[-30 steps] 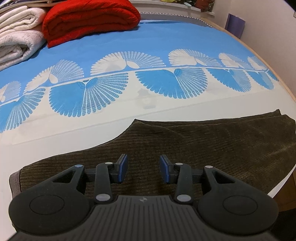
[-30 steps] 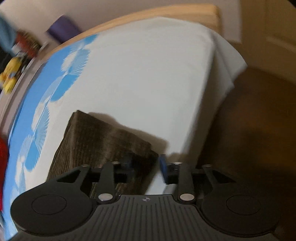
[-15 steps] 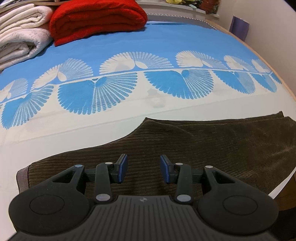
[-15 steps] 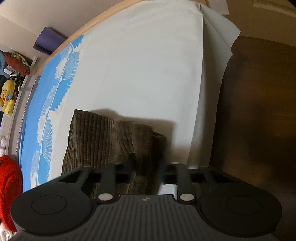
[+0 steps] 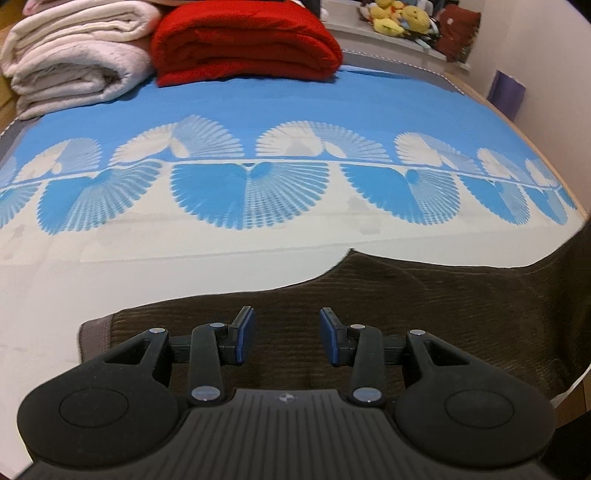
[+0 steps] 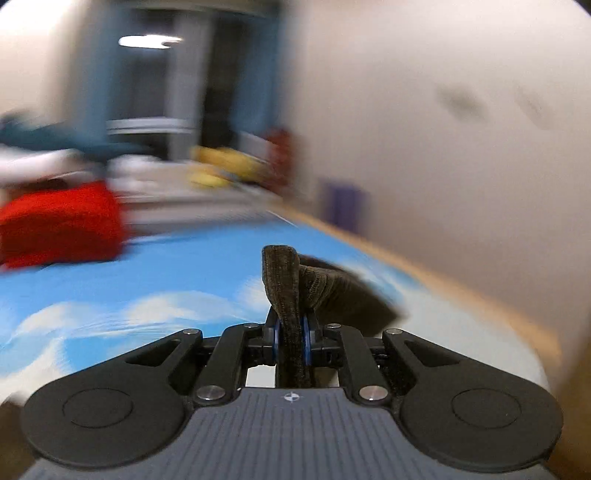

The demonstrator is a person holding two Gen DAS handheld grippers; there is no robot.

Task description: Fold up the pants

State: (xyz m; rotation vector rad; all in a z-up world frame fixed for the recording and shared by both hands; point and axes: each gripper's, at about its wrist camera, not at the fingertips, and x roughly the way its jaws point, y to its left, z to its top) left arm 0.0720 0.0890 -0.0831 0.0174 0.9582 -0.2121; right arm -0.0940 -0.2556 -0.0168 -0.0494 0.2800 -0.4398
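Note:
Dark brown corduroy pants (image 5: pixel 424 310) lie flat across the near part of the bed; at the right edge of the left wrist view the leg end is lifted off the sheet. My left gripper (image 5: pixel 288 338) hovers over the waist part, open, nothing between its blue pads. In the blurred right wrist view my right gripper (image 6: pixel 290 334) is closing tight on a bunched fold of the pants (image 6: pixel 284 288), which sticks up between its blue pads and hangs off to the right.
The bed has a blue and white fan-patterned sheet (image 5: pixel 258 110). A folded red blanket (image 5: pixel 243 40) and white blankets (image 5: pixel 74 55) are stacked at its far end. Stuffed toys (image 5: pixel 399 16) sit on a ledge behind. A wall and a purple object (image 5: pixel 509 92) stand at the right.
The right gripper closed on the pants' leg end, rolled, and swung up and across over the bed with the cloth. The left gripper shifted sideways over the pants and stayed open.

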